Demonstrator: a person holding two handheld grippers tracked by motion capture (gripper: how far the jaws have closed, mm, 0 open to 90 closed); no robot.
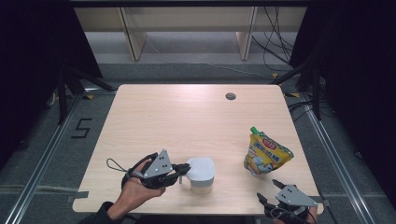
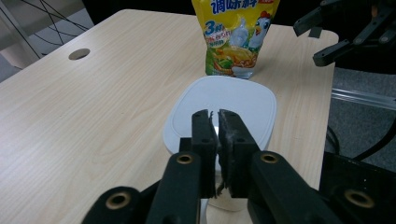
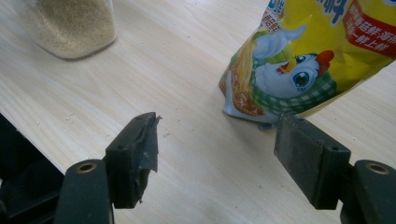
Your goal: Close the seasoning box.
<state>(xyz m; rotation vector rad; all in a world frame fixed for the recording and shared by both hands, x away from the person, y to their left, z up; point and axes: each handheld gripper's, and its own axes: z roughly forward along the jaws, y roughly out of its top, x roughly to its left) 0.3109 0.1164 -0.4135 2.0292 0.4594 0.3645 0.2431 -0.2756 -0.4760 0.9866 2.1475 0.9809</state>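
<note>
A small clear jar of pale granules (image 3: pixel 70 28) stands near the table's front edge under a white rounded-square lid (image 1: pixel 203 168). My left gripper (image 1: pixel 186 170) reaches in from the left, its tips over the lid's (image 2: pixel 233 100) near edge. The left gripper (image 2: pixel 217 122) has its jaws nearly together with only a thin slit between them; I cannot see anything held. A yellow seasoning pouch (image 1: pixel 266 154) with a green cap and a chicken picture stands to the right. My right gripper (image 1: pixel 267 189) rests at the front edge, open, with the pouch (image 3: pixel 317 51) just beyond its jaws (image 3: pixel 217 154).
The light wooden table (image 1: pixel 187 121) has a round cable hole (image 1: pixel 230 96) at its far right. The floor drops away past the front and right edges. A shelf frame and cables lie beyond the far edge.
</note>
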